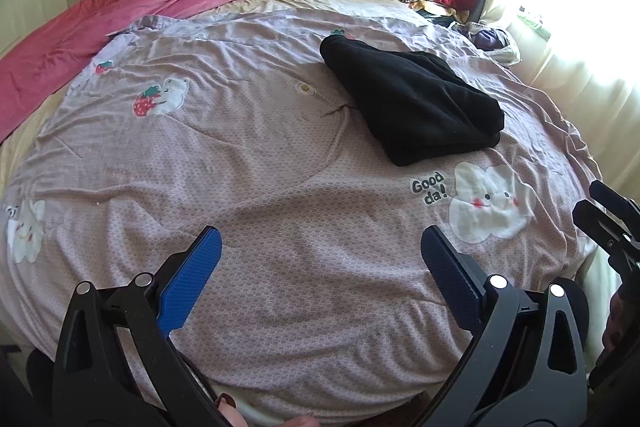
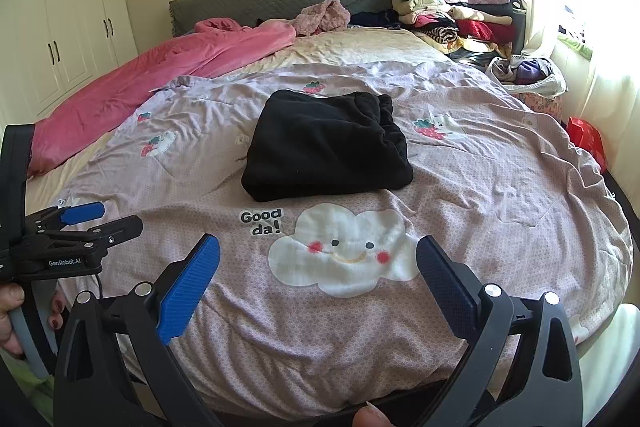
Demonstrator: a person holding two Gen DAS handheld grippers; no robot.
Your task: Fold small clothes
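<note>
Lying folded on the lilac bedspread [image 2: 500, 187], the black garment [image 2: 326, 145] looks soft, floppy and light, best pinched at an edge; both the left gripper [image 1: 321, 263] and right gripper [image 2: 318, 267] gape empty.

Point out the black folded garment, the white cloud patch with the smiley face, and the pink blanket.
black folded garment [image 2: 326, 143]: right wrist view, middle of its top layer.
white cloud patch [image 2: 344, 251]: right wrist view, on the face.
pink blanket [image 1: 100, 27]: left wrist view, middle of its spread part.
</note>
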